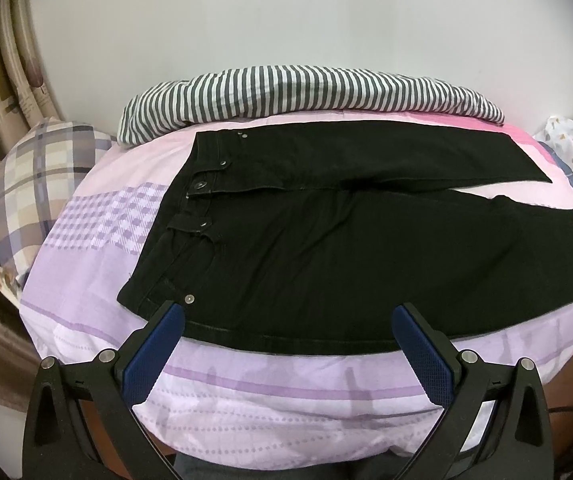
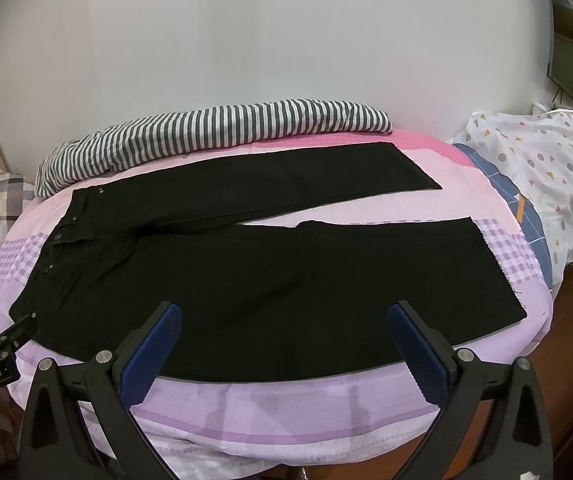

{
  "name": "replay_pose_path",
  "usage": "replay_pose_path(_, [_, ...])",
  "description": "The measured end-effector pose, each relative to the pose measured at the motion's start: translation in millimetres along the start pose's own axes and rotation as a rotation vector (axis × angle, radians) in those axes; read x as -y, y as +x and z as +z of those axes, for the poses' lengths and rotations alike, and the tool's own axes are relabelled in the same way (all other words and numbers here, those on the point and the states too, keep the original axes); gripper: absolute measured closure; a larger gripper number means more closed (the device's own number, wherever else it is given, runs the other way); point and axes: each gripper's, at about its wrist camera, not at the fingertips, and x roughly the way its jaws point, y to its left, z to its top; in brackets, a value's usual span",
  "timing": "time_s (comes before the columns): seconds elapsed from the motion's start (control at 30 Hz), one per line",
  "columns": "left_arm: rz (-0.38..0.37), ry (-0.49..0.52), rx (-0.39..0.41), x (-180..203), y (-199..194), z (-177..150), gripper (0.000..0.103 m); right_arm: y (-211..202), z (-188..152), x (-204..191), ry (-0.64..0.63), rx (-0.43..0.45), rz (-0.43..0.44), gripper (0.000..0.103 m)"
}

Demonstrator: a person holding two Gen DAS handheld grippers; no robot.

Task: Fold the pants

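Left gripper (image 1: pixel 288 316) nearest, fingers wide apart, holding nothing, poised over the near edge of the pants (image 1: pixel 326 248) by the waistband corner. Right gripper (image 2: pixel 284 312) same: fingers spread, empty, above the near leg further toward the hems. Pants black, laid flat and unfolded on the sheet (image 1: pixel 270 392) of the bed, waistband left, legs running right and splayed apart. Striped cloth (image 1: pixel 286 92) bunched along the far edge by the wall. Plaid pillow (image 1: pixel 34 184) at left, dotted bedding (image 2: pixel 542 160) at right.
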Motion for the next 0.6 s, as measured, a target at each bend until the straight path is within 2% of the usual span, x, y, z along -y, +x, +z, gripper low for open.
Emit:
replay_pose_path(0.13, [0.026,0.017,-0.003,-2,3,1,0.000,1,2,1,0.000,0.008,0.001,0.001])
replay_pose_path(0.37, [0.015,-0.004,-0.031,-11,13,8,0.000,11,8,1,0.013,-0.002,0.031,0.001])
replay_pose_path(0.47, [0.003,-0.012,-0.026,-17,18,17,0.000,15,12,0,0.016,-0.006,0.043,0.001])
replay_pose_path(0.6, [-0.015,-0.041,-0.019,-36,29,39,0.001,24,23,2,0.031,-0.014,0.104,0.001])
